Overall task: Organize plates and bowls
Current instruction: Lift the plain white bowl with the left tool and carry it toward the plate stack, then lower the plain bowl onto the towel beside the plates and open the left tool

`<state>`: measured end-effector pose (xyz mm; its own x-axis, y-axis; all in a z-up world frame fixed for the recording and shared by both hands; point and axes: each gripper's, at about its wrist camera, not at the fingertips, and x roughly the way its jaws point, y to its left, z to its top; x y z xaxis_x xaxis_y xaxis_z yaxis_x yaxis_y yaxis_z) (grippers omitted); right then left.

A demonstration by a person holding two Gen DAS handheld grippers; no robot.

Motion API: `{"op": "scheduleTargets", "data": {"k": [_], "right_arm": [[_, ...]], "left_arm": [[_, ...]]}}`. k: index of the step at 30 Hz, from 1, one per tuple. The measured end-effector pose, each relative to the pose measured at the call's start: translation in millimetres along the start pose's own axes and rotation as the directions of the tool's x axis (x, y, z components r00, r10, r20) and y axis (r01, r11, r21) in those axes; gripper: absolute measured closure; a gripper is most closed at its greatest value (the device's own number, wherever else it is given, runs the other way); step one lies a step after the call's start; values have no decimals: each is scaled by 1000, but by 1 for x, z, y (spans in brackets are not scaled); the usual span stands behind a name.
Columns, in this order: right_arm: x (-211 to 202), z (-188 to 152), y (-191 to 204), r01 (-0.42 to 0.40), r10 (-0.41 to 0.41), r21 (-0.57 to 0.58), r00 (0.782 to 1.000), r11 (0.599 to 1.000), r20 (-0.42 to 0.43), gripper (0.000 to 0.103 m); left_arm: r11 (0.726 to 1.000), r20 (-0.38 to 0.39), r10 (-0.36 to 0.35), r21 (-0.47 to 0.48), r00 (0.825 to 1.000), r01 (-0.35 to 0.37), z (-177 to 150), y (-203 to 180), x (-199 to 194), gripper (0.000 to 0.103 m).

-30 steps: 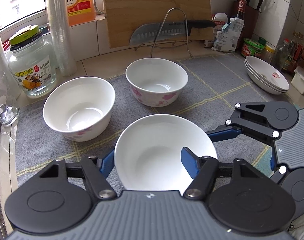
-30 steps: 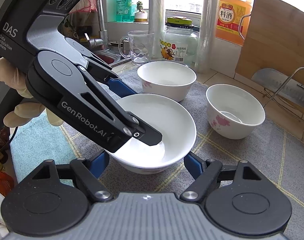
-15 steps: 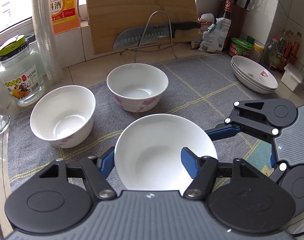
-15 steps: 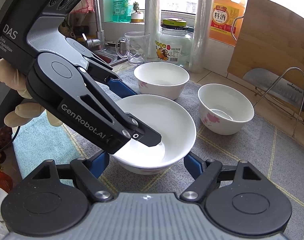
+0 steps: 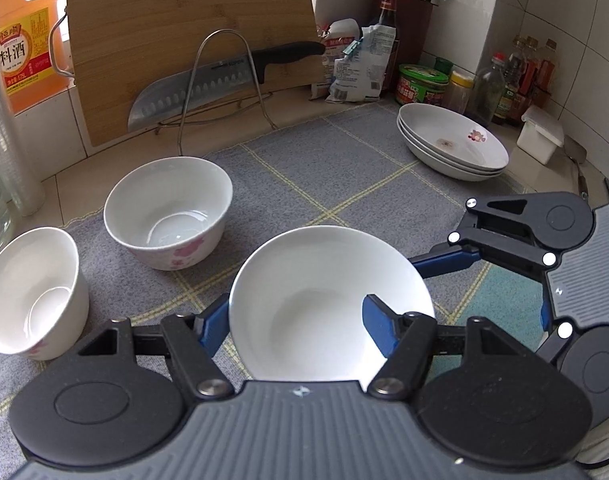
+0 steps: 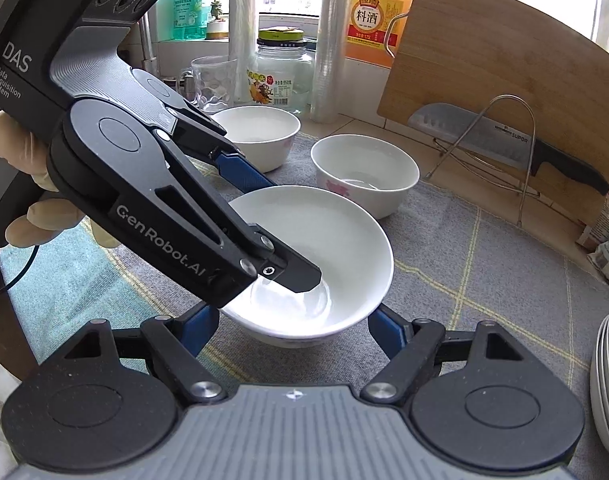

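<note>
Now, nearest first: my left gripper (image 5: 296,316) is clamped on the deep white plate (image 5: 324,272), one blue finger outside its wall and the other inside the well. In the right wrist view that inner finger reaches nearly to the plate's centre. My right gripper (image 6: 292,326) straddles the same plate low down, a blue finger on each side of its underside. I cannot tell whether those pads press or only stand by. My gloved hand (image 6: 8,168) is round the left handle. The plate is tipped slightly and looks to be clear of the grey checked mat (image 5: 344,184), though the underside is hidden. To the left of the plate, one flowered bowl (image 5: 166,210) sits upright on the mat. A second flowered bowl (image 5: 28,292) stands just left of it, the two apart and unstacked. Further off on the right is the stack of deep plates (image 5: 452,148), near the jars by the tiled wall. At the back a cleaver (image 5: 208,80) rests in a wire rack against the cutting board (image 5: 184,20). Step in hand, as I read it: carrying this plate to join its kind. Next move calls for travel right and back to the stack with the plate kept level. Then centre it over the top plate, lower until it nests, and only then let go, since a tilted release could let it slide.
</note>
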<state>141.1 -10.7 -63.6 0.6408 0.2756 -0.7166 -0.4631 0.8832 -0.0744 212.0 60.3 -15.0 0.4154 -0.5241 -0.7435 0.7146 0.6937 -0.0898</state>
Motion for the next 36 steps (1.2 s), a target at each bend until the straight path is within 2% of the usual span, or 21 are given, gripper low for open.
{"op": "scheduleTargets", "data": {"k": [12,29,32,33,34,36], "right_arm": [[-15,-22,-22,72,-70,53,997,996,-36,18],[-18,-35,-39,93,-87,93,994,991,-70,18],[-17,-35,-41,89,-82,101,994,991,-71,18],[-16,-35,-41,88,-80,106,994,991,-74,17],[-16,-34,-42,82,-74,110,994,991,-76,11],[-17,-33,-43,83,-78,112,995,990,-55,0]], "left_arm": [[997,-17,-69,45,997,70,15,-25,26,34],[995,-17,-84,56,996,85,20,-36,40,34],[994,-10,-93,55,996,93,20,-37,40,30],[994,-4,-97,56,995,97,20,-38,39,22],[994,5,-96,59,995,95,20,-38,38,14],[994,27,-85,68,996,83,19,-40,34,11]]}}
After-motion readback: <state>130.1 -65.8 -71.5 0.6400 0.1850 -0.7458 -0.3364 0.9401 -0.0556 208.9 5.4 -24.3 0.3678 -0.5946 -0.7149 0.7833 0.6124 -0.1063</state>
